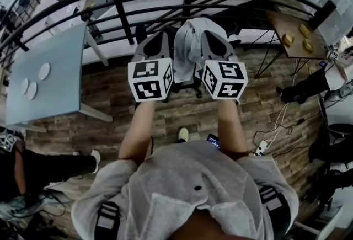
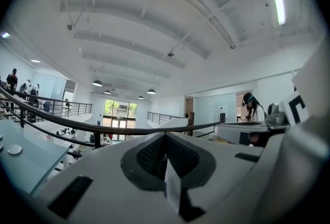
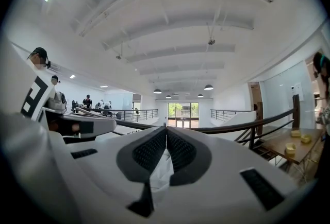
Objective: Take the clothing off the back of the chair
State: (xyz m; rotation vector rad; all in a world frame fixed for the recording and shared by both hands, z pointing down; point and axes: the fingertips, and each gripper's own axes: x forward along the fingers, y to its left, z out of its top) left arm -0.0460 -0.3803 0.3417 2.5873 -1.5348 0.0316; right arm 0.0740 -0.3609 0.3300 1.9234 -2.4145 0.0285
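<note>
Pale grey and soft, the clothing (image 1: pixel 191 48) hangs in a loose fold between the two grippers, draped from one to the other, with the dark chair (image 1: pixel 186 89) just below and beyond their tips. The left gripper (image 2: pixel 166 140) has its jaws pressed together on a thin white edge of the fabric. The right gripper (image 3: pixel 165 138) is clamped the same way on a thicker bunch, with cloth spilling out beneath its tips. From here I'd judge the garment light and limp, more likely to sag and catch on the chair back than to slip. A pinch near the top edge, one side per gripper, looks the sensible hold.
</note>
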